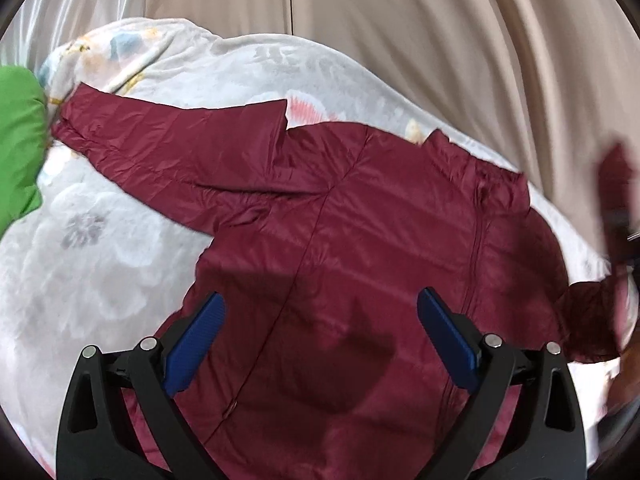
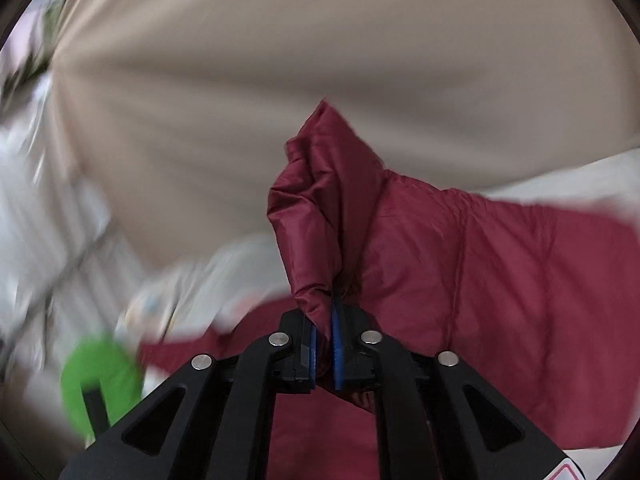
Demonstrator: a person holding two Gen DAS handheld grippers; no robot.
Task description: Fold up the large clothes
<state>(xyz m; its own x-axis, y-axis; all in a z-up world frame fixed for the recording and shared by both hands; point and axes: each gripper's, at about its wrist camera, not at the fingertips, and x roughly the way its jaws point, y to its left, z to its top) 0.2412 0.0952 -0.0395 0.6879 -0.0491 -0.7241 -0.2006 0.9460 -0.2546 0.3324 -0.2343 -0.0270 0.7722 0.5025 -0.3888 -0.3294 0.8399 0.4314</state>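
Your left gripper [image 1: 320, 312] hangs with its jaws wide apart above the maroon jacket [image 1: 340, 220], which lies spread on the floral blanket [image 1: 100, 240]. Your right gripper [image 2: 325, 344] is clamped on a lifted bunch of the jacket's fabric.

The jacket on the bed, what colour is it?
Dark red, maroon; the jacket shows best in the left wrist view.

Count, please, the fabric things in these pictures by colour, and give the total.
Maroon: 1, the jacket, with one part pinched in the right gripper
Green: 1, the green cloth at the left edge
White floral: 1, the blanket under the jacket
Beige: 1, the curtain behind
Total: 4
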